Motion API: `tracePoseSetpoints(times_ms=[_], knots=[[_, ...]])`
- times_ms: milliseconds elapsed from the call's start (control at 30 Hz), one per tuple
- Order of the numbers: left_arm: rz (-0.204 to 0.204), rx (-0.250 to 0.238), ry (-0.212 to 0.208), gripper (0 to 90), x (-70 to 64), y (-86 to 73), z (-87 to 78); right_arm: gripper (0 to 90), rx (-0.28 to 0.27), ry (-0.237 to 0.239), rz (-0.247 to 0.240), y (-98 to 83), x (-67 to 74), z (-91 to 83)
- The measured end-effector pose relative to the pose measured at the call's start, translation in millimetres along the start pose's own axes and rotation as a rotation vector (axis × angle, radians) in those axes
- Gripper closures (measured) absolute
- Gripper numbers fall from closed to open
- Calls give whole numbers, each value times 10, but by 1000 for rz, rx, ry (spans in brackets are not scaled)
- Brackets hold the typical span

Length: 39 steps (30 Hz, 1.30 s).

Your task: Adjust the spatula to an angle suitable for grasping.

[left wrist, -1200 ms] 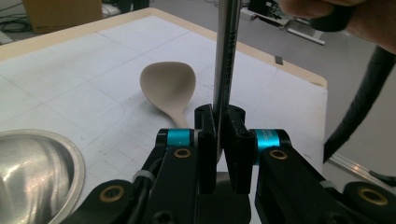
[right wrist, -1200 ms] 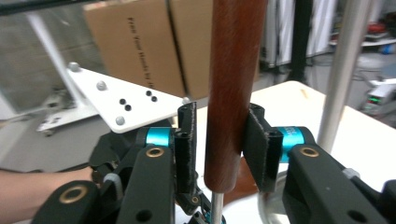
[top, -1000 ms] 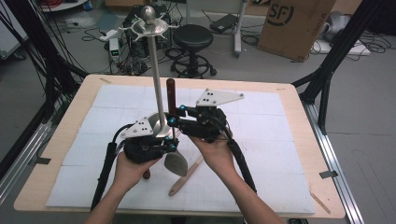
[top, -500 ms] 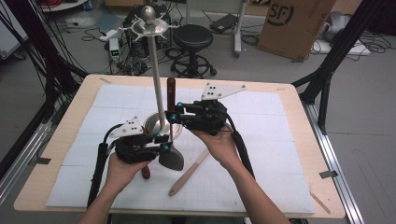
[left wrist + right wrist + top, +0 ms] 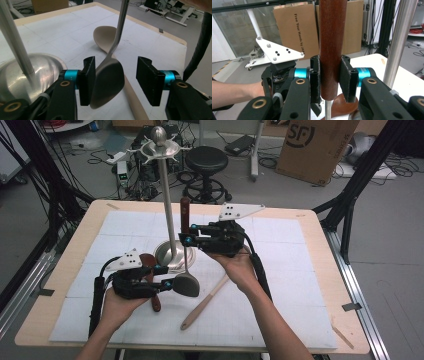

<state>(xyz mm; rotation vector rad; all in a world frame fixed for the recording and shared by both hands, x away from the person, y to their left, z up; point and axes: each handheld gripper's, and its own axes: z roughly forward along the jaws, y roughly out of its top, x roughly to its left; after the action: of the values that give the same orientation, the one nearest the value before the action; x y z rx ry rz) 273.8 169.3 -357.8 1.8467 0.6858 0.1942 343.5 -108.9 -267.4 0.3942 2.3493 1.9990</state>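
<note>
The right gripper [image 5: 186, 239] clamps the ladle's brown handle [image 5: 331, 45]; the ladle [image 5: 186, 270] stands upright, bowl down, just beside the rack's base [image 5: 167, 256]. The left gripper [image 5: 165, 276] has just been opening its jaws (the bowl [image 5: 107, 83] between them, touching one).

Black tool [image 5: 113, 82] bodies, cyan collars, brass screws, white triangular plates, black cables.

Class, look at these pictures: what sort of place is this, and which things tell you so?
Probably a lab or workshop set up for recording: loose cables across the floor, a black frame around the table, and a cardboard box and stool behind.
</note>
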Motion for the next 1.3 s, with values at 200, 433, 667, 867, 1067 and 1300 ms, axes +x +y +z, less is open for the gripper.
tracePoseSetpoints(times_ms=[200, 433, 667, 867, 1067, 1300], knots=[[-6, 9, 13, 456, 46, -88, -69, 731, 6, 10, -11, 23, -18, 58], [-10, 8, 26, 425, 81, -130, -144, 731, 16, 9, -21, 71, -30, 118], [-34, 4, 60, 322, 128, -178, -204, 731, 16, 7, -21, 109, -49, 164], [-31, -1, 75, 276, 150, -195, -242, 731, 21, 7, -21, 102, -68, 215], [-29, 6, 83, 242, 161, -207, -239, 731, 24, -1, -22, 104, -70, 238], [-26, 24, 98, 190, 167, -212, -212, 731, 27, -7, -29, 123, -91, 264]])
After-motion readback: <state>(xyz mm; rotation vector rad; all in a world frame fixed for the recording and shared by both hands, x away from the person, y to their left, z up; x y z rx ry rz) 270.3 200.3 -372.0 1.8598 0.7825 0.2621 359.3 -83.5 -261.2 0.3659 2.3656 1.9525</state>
